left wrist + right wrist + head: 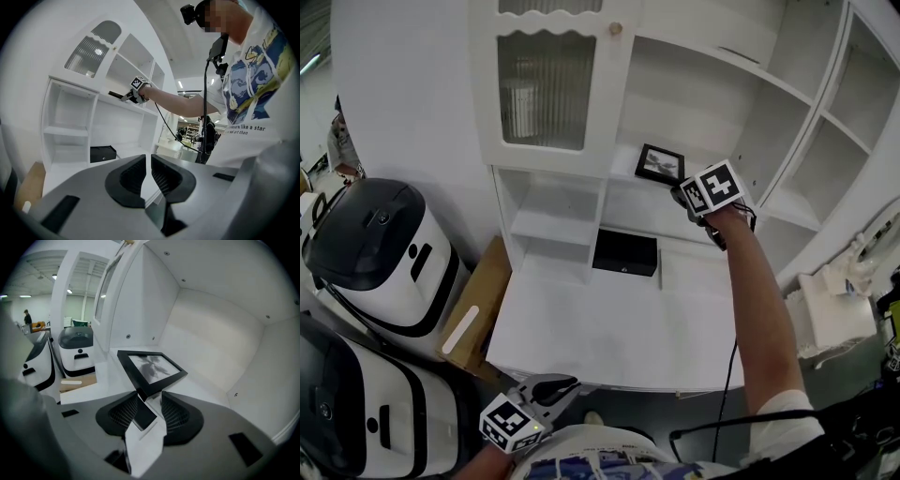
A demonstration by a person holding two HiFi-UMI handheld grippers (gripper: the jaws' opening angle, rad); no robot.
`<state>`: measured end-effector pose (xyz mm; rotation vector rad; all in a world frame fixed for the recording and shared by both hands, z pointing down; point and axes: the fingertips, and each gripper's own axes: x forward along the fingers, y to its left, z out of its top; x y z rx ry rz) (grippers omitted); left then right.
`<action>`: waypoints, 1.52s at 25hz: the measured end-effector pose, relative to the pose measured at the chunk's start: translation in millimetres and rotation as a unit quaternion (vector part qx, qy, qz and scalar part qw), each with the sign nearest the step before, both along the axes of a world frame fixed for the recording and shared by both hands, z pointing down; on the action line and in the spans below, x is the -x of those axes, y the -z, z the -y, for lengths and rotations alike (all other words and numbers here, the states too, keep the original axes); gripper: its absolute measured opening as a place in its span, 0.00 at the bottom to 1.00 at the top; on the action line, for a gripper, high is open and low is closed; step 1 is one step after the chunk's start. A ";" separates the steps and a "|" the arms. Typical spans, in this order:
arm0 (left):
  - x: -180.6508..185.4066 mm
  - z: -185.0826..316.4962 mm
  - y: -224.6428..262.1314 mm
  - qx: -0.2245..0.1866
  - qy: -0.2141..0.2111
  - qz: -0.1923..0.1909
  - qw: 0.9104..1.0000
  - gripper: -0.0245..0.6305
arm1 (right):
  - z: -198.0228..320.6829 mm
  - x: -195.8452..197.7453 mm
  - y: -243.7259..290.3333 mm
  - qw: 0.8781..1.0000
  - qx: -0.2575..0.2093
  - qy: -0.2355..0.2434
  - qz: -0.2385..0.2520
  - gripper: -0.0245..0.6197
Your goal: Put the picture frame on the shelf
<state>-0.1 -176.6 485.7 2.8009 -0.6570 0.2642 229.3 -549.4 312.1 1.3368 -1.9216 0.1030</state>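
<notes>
The black picture frame (660, 165) stands tilted on the upper shelf (623, 194) of the white cabinet, showing a grey picture (152, 369). My right gripper (680, 197) is just in front of it. In the right gripper view the frame's near corner and its dark back stand (143, 414) lie between the jaws of that gripper (149, 398). The stand touches the left pad, and a gap shows at the right pad. My left gripper (562, 384) hangs low by the person's body, jaws together and empty (148, 164). From there the right gripper (127, 97) shows far off at the shelf.
A black box (624, 252) sits at the back of the white desk surface (600, 328). Glass-fronted door (547, 89) to the shelf's left. White-and-black machines (380, 248) and a cardboard box (473, 309) stand left of the desk. More open shelves (825, 159) lie to the right.
</notes>
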 end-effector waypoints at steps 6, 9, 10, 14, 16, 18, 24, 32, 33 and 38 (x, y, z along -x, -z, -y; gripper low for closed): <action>4.1 1.3 0.0 0.000 0.002 -0.001 1.000 0.10 | -3.7 -5.0 -1.7 1.000 -0.001 -0.003 -0.003 0.31; 2.9 0.4 1.3 -0.002 -0.002 -0.001 1.000 0.10 | -4.0 -7.3 -0.7 1.000 -0.010 -0.010 -0.001 0.31; 2.4 -0.4 1.6 -0.002 -0.003 -0.001 1.000 0.10 | -4.0 -9.3 -0.2 1.000 -0.014 -0.014 -0.002 0.31; 1.8 -4.9 0.4 -0.002 -0.007 -0.002 1.000 0.10 | -5.3 -18.4 2.0 0.999 -0.031 -0.031 0.005 0.30; 2.8 -6.1 -0.4 -0.002 -0.009 -0.001 1.000 0.10 | -5.7 -23.1 3.2 0.999 -0.037 -0.040 0.006 0.30; 4.7 -7.3 -0.7 -0.002 -0.009 -0.001 1.000 0.10 | -6.8 -26.1 3.7 0.998 -0.041 -0.047 0.006 0.30; 10.8 -10.4 1.1 -0.009 -0.010 -0.002 1.000 0.10 | -20.2 -27.1 -0.5 0.997 -0.046 -0.053 0.024 0.29; 13.5 -18.5 5.1 -0.013 -0.028 -0.003 1.000 0.10 | -44.4 -21.3 -6.4 0.997 -0.046 -0.055 0.040 0.26; 13.8 -20.2 5.3 -0.014 -0.031 -0.003 0.999 0.10 | -48.1 -20.4 -6.9 0.996 -0.047 -0.055 0.043 0.26; 18.2 -32.1 5.4 -0.016 -0.044 0.000 0.999 0.10 | -72.4 -16.1 -17.7 0.996 -0.044 -0.058 0.054 0.23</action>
